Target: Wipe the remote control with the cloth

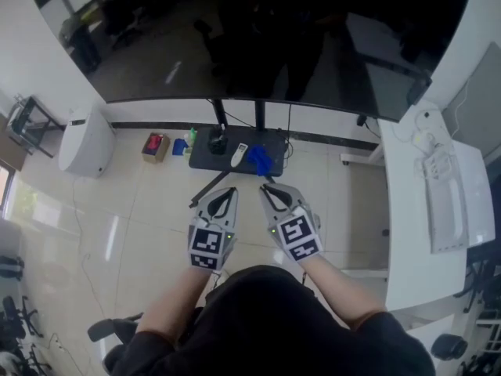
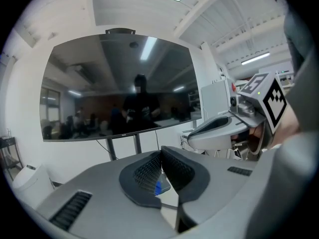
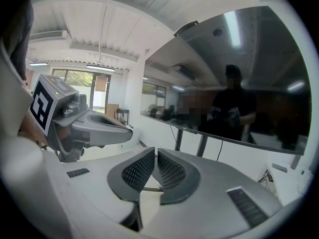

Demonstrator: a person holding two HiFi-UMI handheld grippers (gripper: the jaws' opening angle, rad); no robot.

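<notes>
Grey plastic jaws up close first: the left gripper [image 2: 160,152] is clenched, tips touching, with nothing in it. The right gripper [image 3: 155,153] is pretty much the same, pinched down to a hairline gap and empty too. Both are held side by side just in front of the person's body, pointing forward over the pale tiled floor [image 1: 141,210].

Further out there's a low dark tabletop [image 1: 205,158] sitting under the big black screen [image 1: 258,30]. The white remote control [image 1: 239,155] lies on it, and the blue cloth [image 1: 261,161] is bunched up just beside it, on its right. They look like they're touching or nearly so, but I can't say for sure from here. There's also some black object [image 1: 218,142] on the left part of the same tabletop, too small to identify.

So as I read it, the wiping hasn't started. This is the approach stage, with both things untouched and well apart from the grippers.

Next move, I'd guess, is to step in and reach down, then spread the jaws before getting there, since nothing can be picked up while they're clenched like this. The right gripper is on the cloth's side, so it makes sense for it to take the cloth. The left could then pin or lift the remote so it doesn't skate around.
</notes>
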